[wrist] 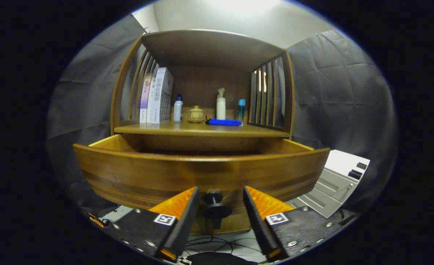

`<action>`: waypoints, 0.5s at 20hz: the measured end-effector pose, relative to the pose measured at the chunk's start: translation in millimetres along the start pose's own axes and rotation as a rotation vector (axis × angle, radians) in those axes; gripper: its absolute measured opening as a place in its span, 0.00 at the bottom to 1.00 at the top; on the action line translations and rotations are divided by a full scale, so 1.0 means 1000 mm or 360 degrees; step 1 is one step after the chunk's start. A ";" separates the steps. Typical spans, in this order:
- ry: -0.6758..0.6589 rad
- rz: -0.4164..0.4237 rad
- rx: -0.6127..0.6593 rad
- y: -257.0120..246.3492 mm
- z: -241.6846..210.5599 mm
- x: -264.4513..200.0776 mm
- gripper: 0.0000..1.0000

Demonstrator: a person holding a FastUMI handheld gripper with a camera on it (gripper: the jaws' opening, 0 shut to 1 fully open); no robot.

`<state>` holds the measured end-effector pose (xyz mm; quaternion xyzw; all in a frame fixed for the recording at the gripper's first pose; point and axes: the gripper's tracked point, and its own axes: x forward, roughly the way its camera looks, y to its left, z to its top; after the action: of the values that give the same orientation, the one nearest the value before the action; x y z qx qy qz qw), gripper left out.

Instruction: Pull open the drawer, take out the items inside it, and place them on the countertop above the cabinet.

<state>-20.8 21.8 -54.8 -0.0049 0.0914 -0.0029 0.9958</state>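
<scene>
The wooden drawer [187, 173] stands pulled out of the cabinet toward me, and its curved front hides the inside. A dark round knob [214, 206] sticks out from the drawer front. My gripper [220, 200] is open, one finger on each side of the knob with a gap on both sides. The countertop [154, 129] lies above the drawer, and on it rests a blue flat item [224, 122].
On the countertop stand upright boxes [157, 96], a small white bottle with a blue cap [178, 108], a small round jar [195, 114], a white pump bottle [221, 104] and a teal bottle [241, 109]. Slatted side walls and a top shelf enclose it. A grey panel [331, 189] lies low to the right; cables run below.
</scene>
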 end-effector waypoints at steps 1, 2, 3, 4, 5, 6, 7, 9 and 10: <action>-0.0018 0.0011 0.0025 0.003 0.009 -0.001 0.80; -0.0023 0.0019 0.0039 0.003 0.015 -0.001 0.90; -0.0029 0.0012 0.0039 0.002 0.025 -0.002 0.91; -0.0042 -0.0001 0.0030 -0.001 0.032 -0.001 0.93; -0.0062 -0.0017 0.0025 -0.004 0.043 -0.001 0.93; -0.0076 -0.0046 0.0033 -0.008 0.051 0.000 0.93; -0.0106 -0.0061 0.0064 -0.012 0.062 0.000 0.92; -0.0115 -0.0063 0.0121 -0.011 0.076 0.009 0.93; -0.0081 -0.0079 0.0128 -0.015 0.074 0.014 0.93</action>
<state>6.6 7.6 16.0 0.0328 0.0656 -0.0310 0.9968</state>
